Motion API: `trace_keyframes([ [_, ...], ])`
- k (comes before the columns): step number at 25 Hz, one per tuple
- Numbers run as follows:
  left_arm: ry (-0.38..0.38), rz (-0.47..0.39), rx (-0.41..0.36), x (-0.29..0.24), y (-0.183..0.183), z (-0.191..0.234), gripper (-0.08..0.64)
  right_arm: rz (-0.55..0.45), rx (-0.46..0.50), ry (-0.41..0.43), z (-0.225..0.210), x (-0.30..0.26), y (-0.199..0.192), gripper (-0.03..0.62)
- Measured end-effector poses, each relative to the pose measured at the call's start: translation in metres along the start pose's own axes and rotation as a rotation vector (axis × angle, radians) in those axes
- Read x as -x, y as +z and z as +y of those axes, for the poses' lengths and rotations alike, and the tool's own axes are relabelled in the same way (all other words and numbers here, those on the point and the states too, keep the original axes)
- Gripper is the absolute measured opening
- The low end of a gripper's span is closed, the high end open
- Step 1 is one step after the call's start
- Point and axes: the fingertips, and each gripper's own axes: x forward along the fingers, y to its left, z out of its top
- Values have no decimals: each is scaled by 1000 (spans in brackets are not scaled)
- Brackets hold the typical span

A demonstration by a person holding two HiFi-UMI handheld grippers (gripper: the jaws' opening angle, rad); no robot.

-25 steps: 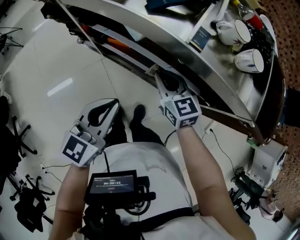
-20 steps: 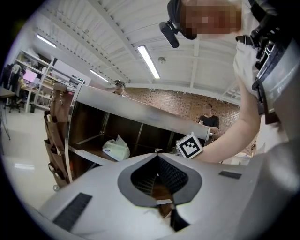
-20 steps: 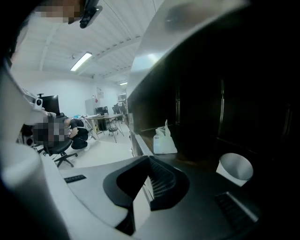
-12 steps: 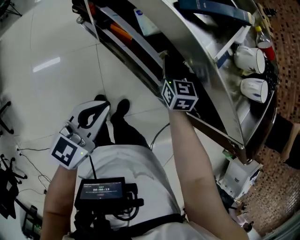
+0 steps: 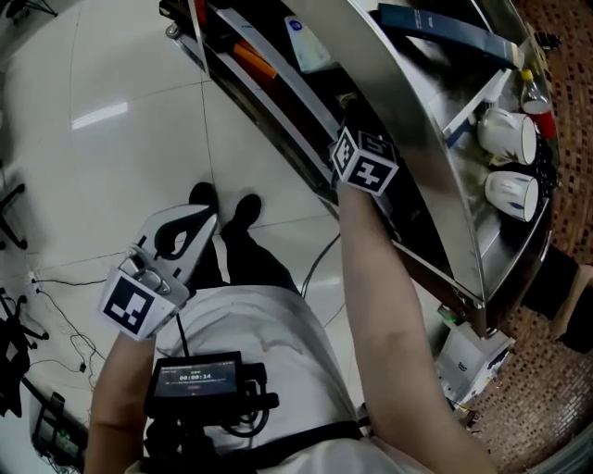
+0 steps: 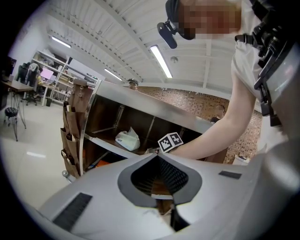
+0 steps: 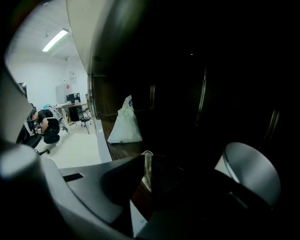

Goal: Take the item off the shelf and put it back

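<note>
My right gripper point(image 7: 147, 165) reaches deep into the dark middle level of the metal shelf point(image 5: 419, 139). In the head view only its marker cube point(image 5: 364, 162) shows under the shelf top. Its jaws are opening, and a thin pale strip point(image 7: 147, 172) shows in the narrow gap between the tips; what it is I cannot tell. A white bag point(image 7: 125, 123) lies further along the same level. My left gripper point(image 5: 208, 218) hangs low over the floor, away from the shelf, shut and empty point(image 6: 157, 155).
A pale rounded vessel point(image 7: 249, 172) sits close to the right of the right jaws. Two white cups point(image 5: 508, 135) and a dark blue book point(image 5: 443, 26) lie on the shelf top. An orange item point(image 5: 252, 61) rests on the lower level. Brown pockets point(image 6: 70, 133) hang on the shelf's end.
My right gripper has moved from in front of the shelf edge up and into the shelf, its jaws now hidden under the top. The left gripper has stayed put.
</note>
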Motion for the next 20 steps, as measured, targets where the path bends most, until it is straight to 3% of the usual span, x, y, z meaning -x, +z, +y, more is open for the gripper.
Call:
trace_keyframes([
  [4,0,4,-14,4,6,-1,8,-18,3,10,2,8,3,83],
  [11,-24,4,-78,11,24,-6,8,-60,-57,14,2,46,0,81],
  [14,-47,13,-111,16,33,-8,8,-85,-61,40,8,81,5,25],
  [20,-64,1,-163,23,59,-12,8,-155,-52,116,21,152,13,5],
])
